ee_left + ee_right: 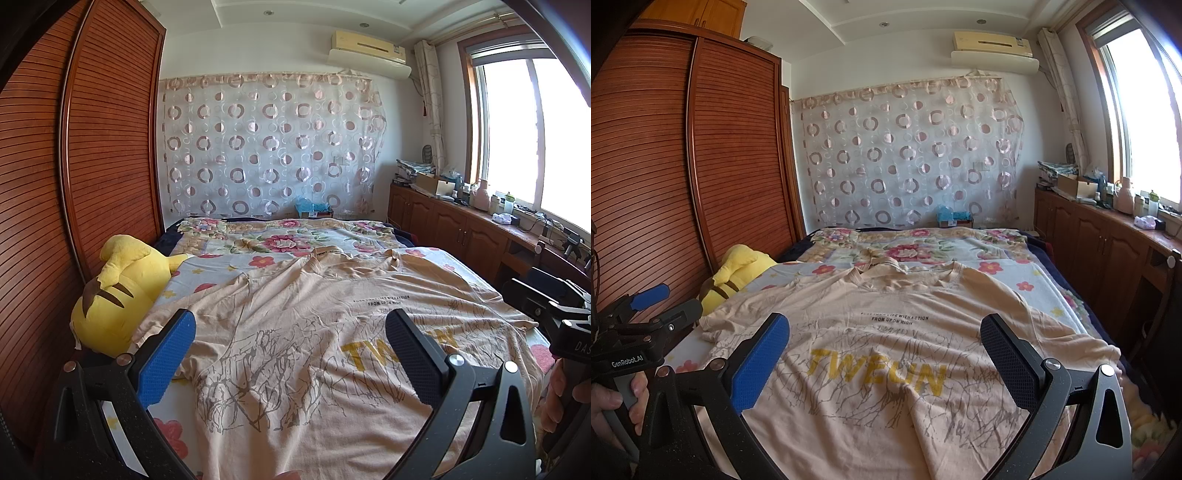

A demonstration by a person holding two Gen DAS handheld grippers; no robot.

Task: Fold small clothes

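Observation:
A beige T-shirt [303,332] with yellow "TWEUN" lettering and a grey line print lies spread face up on the bed, collar far from me; it also shows in the right wrist view [886,332]. My left gripper [291,332] is open and empty, held above the shirt's lower left part. My right gripper [884,336] is open and empty above the shirt's lower middle. The left gripper also appears at the left edge of the right wrist view [661,299], and the right gripper's body at the right edge of the left wrist view [554,310].
The bed has a floral sheet [229,266]. A yellow plush toy [118,295] lies at the bed's left edge against a slatted wooden wardrobe [92,166]. Low wooden cabinets [443,221] with clutter run under the window on the right.

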